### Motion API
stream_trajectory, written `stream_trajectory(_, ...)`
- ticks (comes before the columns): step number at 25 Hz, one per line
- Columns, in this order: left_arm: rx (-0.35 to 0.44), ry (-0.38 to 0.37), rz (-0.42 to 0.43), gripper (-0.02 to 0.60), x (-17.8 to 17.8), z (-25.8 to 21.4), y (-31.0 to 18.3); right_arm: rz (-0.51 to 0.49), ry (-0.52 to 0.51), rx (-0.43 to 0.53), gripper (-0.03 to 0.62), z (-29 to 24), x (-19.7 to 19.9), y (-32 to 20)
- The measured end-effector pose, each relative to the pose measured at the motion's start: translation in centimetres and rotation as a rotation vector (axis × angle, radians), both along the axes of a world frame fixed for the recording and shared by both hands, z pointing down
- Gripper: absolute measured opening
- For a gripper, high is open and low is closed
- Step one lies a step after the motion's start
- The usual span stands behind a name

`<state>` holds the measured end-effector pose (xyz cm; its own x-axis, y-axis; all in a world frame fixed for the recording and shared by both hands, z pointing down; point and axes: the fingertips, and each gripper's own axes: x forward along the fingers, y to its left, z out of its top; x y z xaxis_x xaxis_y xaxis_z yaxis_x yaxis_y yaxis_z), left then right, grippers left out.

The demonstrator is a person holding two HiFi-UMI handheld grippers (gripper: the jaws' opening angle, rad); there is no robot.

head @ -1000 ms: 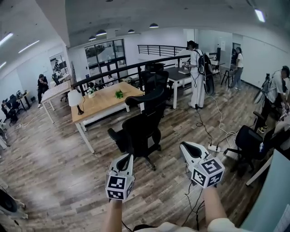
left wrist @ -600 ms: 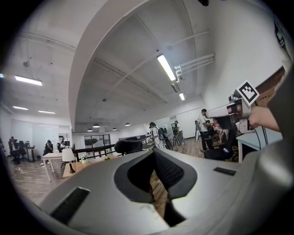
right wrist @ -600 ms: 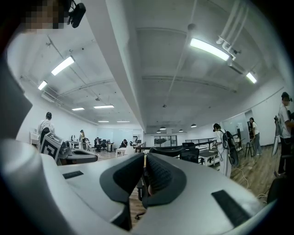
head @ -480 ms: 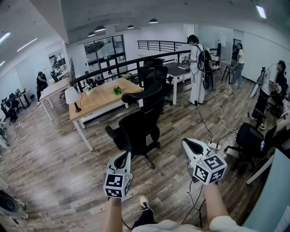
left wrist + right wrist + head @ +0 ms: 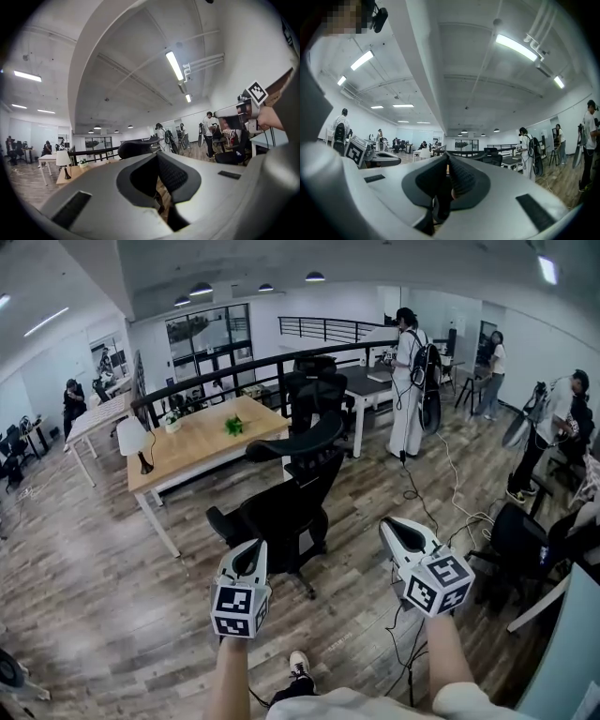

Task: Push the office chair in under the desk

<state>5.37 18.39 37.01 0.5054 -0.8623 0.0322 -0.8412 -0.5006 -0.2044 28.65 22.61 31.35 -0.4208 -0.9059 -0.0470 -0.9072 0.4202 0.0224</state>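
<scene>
Chair [image 5: 281, 507]: one black target, out on the floor [image 5: 112, 596] just off the wood desk's [image 5: 202, 448] near end, back towards me, not under it. At least two more black chairs [image 5: 317, 395] sit behind it by a dark desk [image 5: 367, 382], and one more [image 5: 517, 535] is at right. Desks: three, the third a white desk [image 5: 94, 418] far left. On the wood desk: one lamp [image 5: 136, 439], two small plants [image 5: 232, 426]. People: at least four round the edges; the nearest person [image 5: 409, 381] wears a backpack.

Left gripper [image 5: 247, 557]: jaws together, nothing in them. Right gripper [image 5: 403, 532]: jaws pinched to, also empty. Both level, side by side, short of the chair.

Floor is wood plank, cables [image 5: 436, 507] trailing at right. Open office, black railing [image 5: 234, 371] behind the desks.

Only the head view shows floor, chair base and my shoe [image 5: 300, 664]. Gripper views mostly see tube lights [image 5: 174, 65]. The left one catches the chair's headrest [image 5: 140, 147] over its jaws; the right one catches the left gripper's marker cube [image 5: 358, 151].
</scene>
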Motion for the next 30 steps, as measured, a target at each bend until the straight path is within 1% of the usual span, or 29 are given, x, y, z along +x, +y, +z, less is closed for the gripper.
stream_trajectory(6, -0.032, -0.001, 0.012, 0.028, -0.8, 1.0, -6.5, 0.012, 0.039, -0.017, 0.035, 0.1, -0.7, -6.3)
stream_trajectory(11, -0.052, -0.011, 0.005, 0.034, -1.8, 2.1, -10.7, 0.012, 0.063, -0.050, 0.035, 1.3, -1.8, -11.0)
stream_trajectory(15, -0.065, 0.003, -0.006, 0.043, -3.0, 2.8, -13.9, 0.006, 0.113, -0.064, 0.041, 2.0, -2.8, -14.5)
stream_trajectory(17, -0.065, 0.005, -0.008, 0.049, -3.5, 2.9, -15.6, 0.010, 0.165, -0.060, 0.041, 2.0, -3.3, -16.3)
stream_trajectory(18, -0.066, 0.005, -0.004, 0.056, -3.7, 3.0, -16.5, 0.015, 0.200, -0.057, 0.043, 2.1, -3.7, -17.2)
stream_trajectory(20, -0.074, 0.003, 0.015, 0.100, -3.9, 3.5, -18.0, 0.026, 0.265, -0.050, 0.043, 2.5, -4.2, -18.9)
stream_trajectory(22, -0.083, -0.006, 0.045, 0.136, -3.7, 4.3, -19.2, 0.027, 0.299, -0.050, 0.043, 2.9, -4.7, -20.5)
stream_trajectory(25, -0.108, -0.057, 0.086, 0.208, -3.4, 5.9, -21.1, 0.015, 0.312, -0.052, 0.043, 3.3, -5.5, -22.7)
stream_trajectory(27, -0.153, -0.116, 0.117, 0.228, -3.1, 7.4, -22.5, 0.006, 0.317, -0.054, 0.043, 3.4, -5.9, -24.0)
stream_trajectory(30, -0.232, -0.217, 0.165, 0.230, -2.9, 10.0, -24.3, -0.003, 0.331, -0.069, 0.043, 4.1, -6.3, -25.8)
